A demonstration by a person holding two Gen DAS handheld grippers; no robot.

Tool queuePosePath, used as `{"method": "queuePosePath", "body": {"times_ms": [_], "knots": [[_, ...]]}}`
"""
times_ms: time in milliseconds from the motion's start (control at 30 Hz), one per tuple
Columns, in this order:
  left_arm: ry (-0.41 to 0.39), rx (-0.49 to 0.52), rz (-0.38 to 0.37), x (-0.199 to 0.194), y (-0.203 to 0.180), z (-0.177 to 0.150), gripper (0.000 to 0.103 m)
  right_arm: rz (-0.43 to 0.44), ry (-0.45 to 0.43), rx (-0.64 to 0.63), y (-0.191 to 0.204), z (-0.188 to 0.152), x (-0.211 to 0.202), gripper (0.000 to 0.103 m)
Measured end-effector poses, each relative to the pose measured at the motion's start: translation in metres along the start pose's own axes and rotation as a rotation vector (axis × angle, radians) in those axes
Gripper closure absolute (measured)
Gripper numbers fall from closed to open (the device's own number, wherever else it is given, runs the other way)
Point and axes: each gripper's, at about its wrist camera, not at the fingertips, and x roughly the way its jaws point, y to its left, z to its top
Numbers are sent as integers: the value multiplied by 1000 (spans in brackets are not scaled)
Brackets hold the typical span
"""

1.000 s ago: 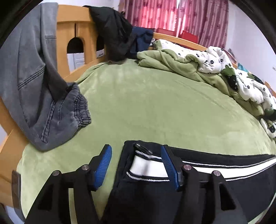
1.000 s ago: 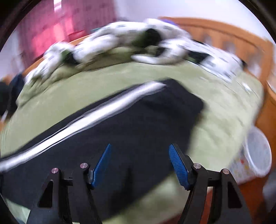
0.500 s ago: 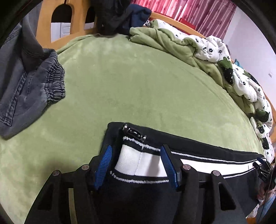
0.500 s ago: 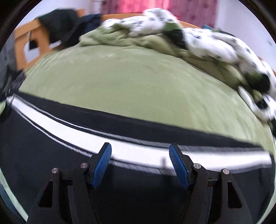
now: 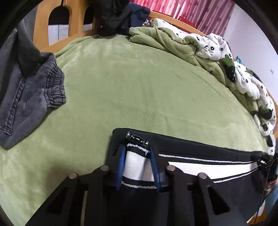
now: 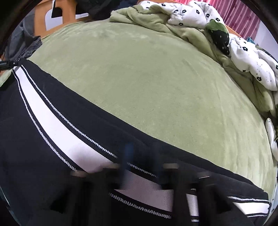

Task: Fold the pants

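The black pants (image 5: 187, 147) with a white side stripe lie flat along the near edge of the green bed; they also show in the right wrist view (image 6: 57, 121). My left gripper (image 5: 136, 153) is shut on the pants' end, pinching the white stripe beside a metal cord end (image 5: 137, 139). My right gripper (image 6: 141, 153) is blurred by motion, its jaws drawn close together over the white stripe further along the pants. The right gripper also shows at the far right of the left wrist view (image 5: 262, 160).
Grey jeans (image 5: 29, 97) hang over the wooden bed frame (image 5: 43, 29) at left. A rumpled green and white floral quilt (image 5: 217, 52) is piled along the far and right side. Dark clothes (image 5: 118, 13) drape the headboard. Green bedsheet (image 5: 139, 83) lies between.
Both grippers went from open to closed on the pants' white stripe. The left moved forward onto the pants' end; the right swung left along the pants.
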Motion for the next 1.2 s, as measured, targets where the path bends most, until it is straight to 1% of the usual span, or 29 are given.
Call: {"method": "queuePosePath", "body": {"times_ms": [67, 100, 167, 233, 267, 333, 367, 433, 500, 533, 567, 600, 633, 667, 733, 767, 800, 833, 900, 967, 1000, 1067, 1100, 1200], "knots": [[-37, 24, -3, -9, -3, -2, 83, -32, -13, -48, 8, 1, -4, 99], [-56, 28, -6, -15, -3, -2, 83, -44, -29, -52, 9, 2, -8, 100], [-81, 31, -18, -21, -3, 1, 84, -40, -90, -15, 6, 3, -24, 100], [-95, 27, -8, -20, -2, 6, 84, -24, -145, 33, -3, 5, -36, 100], [-100, 14, -4, -17, -1, 7, 84, -27, -155, 43, -5, 7, -35, 100], [-71, -8, 10, -5, 0, 9, 84, -34, -152, 63, -8, 12, -22, 100], [-32, -5, 35, 6, 0, 9, 84, -40, -141, 72, -9, 13, -13, 100], [-4, 9, 68, 16, -2, 6, 84, -38, -125, 90, -6, 13, 3, 100], [-15, 30, 96, 17, -5, 3, 81, -52, -112, 90, 0, 8, 14, 97], [-17, 33, 109, 16, -6, 3, 78, -65, -125, 102, 3, 5, 13, 96], [-14, 32, 120, 16, -7, 3, 71, -71, -136, 118, 2, 5, 11, 95], [-6, 26, 136, 15, -7, 3, 66, -69, -138, 130, 1, 5, 8, 91], [1, 19, 139, 13, -7, 2, 58, -57, -137, 151, -2, 4, 4, 90], [4, 11, 134, 9, -6, 1, 53, -47, -146, 175, -8, 3, -4, 87], [-5, 2, 125, 0, -3, -4, 52, -69, -179, 214, -19, -5, -21, 77], [-16, -4, 123, -6, -2, -7, 50, -82, -199, 241, -30, -11, -31, 67], [-27, -12, 118, -12, 0, -12, 48, -102, -218, 275, -43, -21, -41, 63], [-42, -28, 109, -16, 0, -16, 44, -118, -225, 300, -54, -29, -46, 63], [-63, -66, 84, -22, -1, -24, 43, -154, -192, 351, -73, -43, -45, 63], [-64, -89, 59, -23, -6, -30, 43, -177, -70, 395, -91, -51, -19, 64], [-65, -94, 54, -24, -9, -33, 43, -171, -39, 400, -94, -52, -9, 64], [-50, -84, 65, -29, -16, -39, 43, -209, -66, 405, -95, -46, 0, 63], [-46, -77, 67, -33, -18, -42, 43, -227, -62, 436, -97, -41, 3, 62], [-43, -64, 50, -57, -18, -58, 43, -243, -72, 489, -95, -37, -3, 61]]}}
